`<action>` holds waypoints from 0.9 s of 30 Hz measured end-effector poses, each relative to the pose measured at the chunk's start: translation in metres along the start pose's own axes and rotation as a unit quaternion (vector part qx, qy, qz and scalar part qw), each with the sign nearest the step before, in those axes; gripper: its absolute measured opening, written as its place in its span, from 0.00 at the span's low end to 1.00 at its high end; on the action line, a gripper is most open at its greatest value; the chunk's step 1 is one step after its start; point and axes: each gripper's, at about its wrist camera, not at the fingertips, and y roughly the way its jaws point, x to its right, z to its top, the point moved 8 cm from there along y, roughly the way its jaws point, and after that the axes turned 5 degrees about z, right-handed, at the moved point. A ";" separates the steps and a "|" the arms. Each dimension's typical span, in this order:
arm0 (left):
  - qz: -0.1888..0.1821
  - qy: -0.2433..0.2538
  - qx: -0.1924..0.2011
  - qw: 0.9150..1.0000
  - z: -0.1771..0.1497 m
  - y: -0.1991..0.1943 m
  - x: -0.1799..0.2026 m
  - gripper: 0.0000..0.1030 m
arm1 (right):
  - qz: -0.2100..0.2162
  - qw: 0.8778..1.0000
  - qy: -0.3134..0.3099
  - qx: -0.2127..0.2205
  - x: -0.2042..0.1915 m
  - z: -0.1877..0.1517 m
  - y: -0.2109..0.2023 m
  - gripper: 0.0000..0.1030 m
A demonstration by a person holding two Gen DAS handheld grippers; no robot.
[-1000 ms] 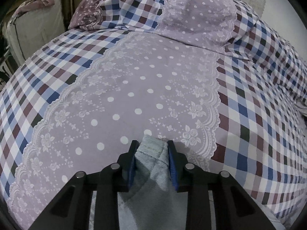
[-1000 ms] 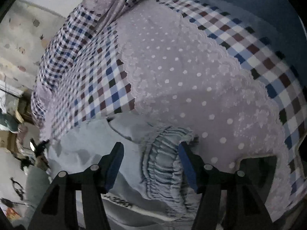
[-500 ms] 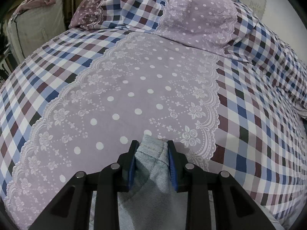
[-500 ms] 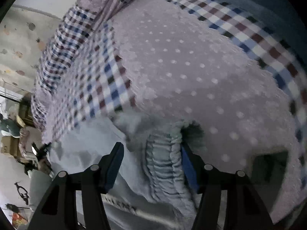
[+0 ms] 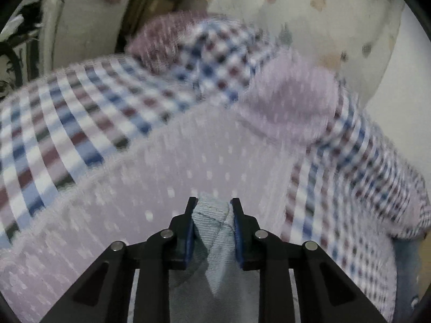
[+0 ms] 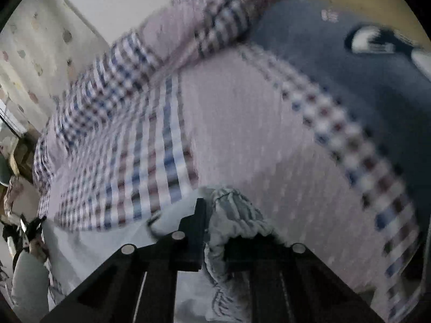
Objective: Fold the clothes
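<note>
A pale blue denim garment (image 5: 212, 228) is pinched between the blue pads of my left gripper (image 5: 212, 210), which is shut on a bunched fold of it above the bed. In the right wrist view my right gripper (image 6: 215, 215) is shut on the garment's gathered elastic waistband (image 6: 237, 215); the right finger is hidden under the cloth. More of the pale garment (image 6: 89, 245) hangs to the lower left. Both views are motion-blurred.
The bed has a lilac polka-dot and checked quilt (image 5: 204, 161). A checked and lilac pillow (image 5: 242, 80) lies at the far end. A grey-blue floor (image 6: 350, 80) is beside the bed. Furniture and clutter (image 5: 80, 27) stand at the far left.
My right gripper has closed on the waistband, which it only straddled before. Both grippers have risen and tilted up with the garment, so the wall and pillows now show.
</note>
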 end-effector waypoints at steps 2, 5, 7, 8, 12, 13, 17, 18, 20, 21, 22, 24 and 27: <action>-0.007 -0.010 0.038 0.999 0.021 -0.017 0.002 0.24 | 0.003 1.000 -0.012 0.020 -0.010 0.021 -0.008 0.09; -0.002 -0.010 0.076 0.997 0.048 -0.032 0.009 0.24 | 0.007 0.998 -0.036 0.048 -0.028 0.048 -0.009 0.08; 0.008 -0.008 0.085 0.996 0.059 -0.033 0.013 0.23 | 0.010 0.997 -0.049 0.063 -0.040 0.065 -0.008 0.08; 0.013 -0.009 0.087 0.996 0.062 -0.032 0.014 0.23 | 0.008 0.996 -0.057 0.067 -0.045 0.072 -0.003 0.08; 0.031 -0.010 0.062 0.998 0.053 -0.008 0.018 0.24 | -0.008 0.997 -0.068 0.044 -0.042 0.078 0.044 0.08; 0.035 -0.004 0.049 0.998 0.047 0.000 0.020 0.24 | -0.011 0.997 -0.065 0.032 -0.038 0.075 0.058 0.08; 0.033 -0.008 -0.013 0.999 0.021 0.028 0.025 0.25 | -0.027 0.998 -0.033 -0.042 -0.003 0.053 0.109 0.15; 0.029 -0.008 -0.023 0.999 0.016 0.031 0.027 0.26 | -0.023 0.998 -0.021 -0.062 0.002 0.046 0.117 0.20; 0.023 -0.002 -0.036 0.999 0.011 0.030 0.029 0.35 | -0.011 0.996 -0.013 -0.084 0.003 0.037 0.117 0.28; 0.018 -0.003 -0.041 0.999 0.009 0.027 0.028 0.41 | -0.003 0.996 -0.017 -0.088 0.001 0.033 0.111 0.36; 0.012 -0.008 -0.043 0.999 0.008 0.022 0.026 0.47 | 0.008 0.996 -0.029 -0.089 -0.004 0.029 0.101 0.43; 0.000 -0.019 -0.048 0.999 0.007 0.010 0.022 0.55 | 0.017 0.995 -0.050 -0.085 -0.008 0.014 0.067 0.52; -0.027 -0.041 -0.050 0.998 0.004 -0.018 0.017 0.61 | 0.024 0.994 -0.076 -0.078 -0.008 -0.012 0.013 0.55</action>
